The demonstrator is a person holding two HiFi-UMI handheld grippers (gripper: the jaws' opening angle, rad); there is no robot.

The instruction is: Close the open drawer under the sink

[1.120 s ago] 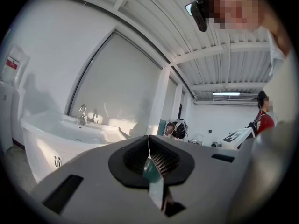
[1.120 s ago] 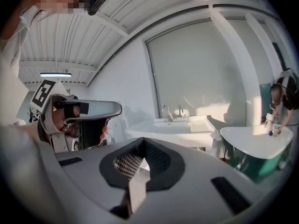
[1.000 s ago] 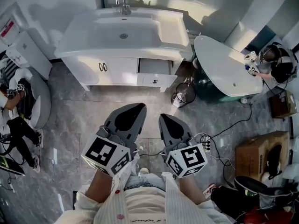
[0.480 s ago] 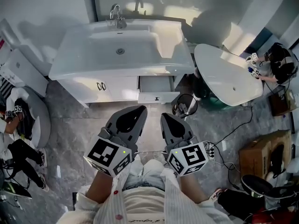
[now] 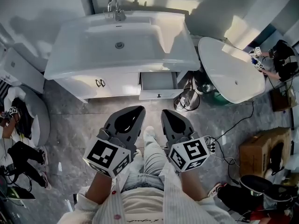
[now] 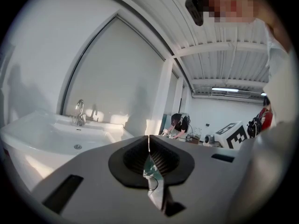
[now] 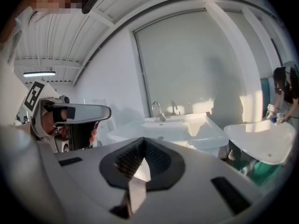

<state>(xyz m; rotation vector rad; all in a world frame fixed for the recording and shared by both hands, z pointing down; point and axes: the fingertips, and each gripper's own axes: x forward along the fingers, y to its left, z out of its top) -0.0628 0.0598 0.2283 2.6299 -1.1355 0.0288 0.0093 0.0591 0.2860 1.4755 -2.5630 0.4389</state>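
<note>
The white sink (image 5: 121,41) sits on a white cabinet at the top of the head view. Under its right half the drawer (image 5: 158,83) stands pulled out, its front panel with a small knob (image 5: 158,95) facing me. My left gripper (image 5: 136,110) and right gripper (image 5: 168,114) hang side by side above the floor, short of the drawer, both shut and holding nothing. In the left gripper view the left gripper (image 6: 148,140) has its jaws pressed together, with the sink (image 6: 56,139) beyond. In the right gripper view the shut right gripper (image 7: 143,143) points toward the sink (image 7: 173,127).
A white oval basin (image 5: 231,71) stands right of the cabinet, with a wire basket (image 5: 187,101) on the floor between them. Cables (image 5: 233,125) and a cardboard box (image 5: 259,153) lie at right. People sit at far left (image 5: 14,120) and far right (image 5: 280,59).
The sink and drawer have grown larger and come nearer as I step forward. A shoe now shows between the grippers. Both grippers stay shut and level.
</note>
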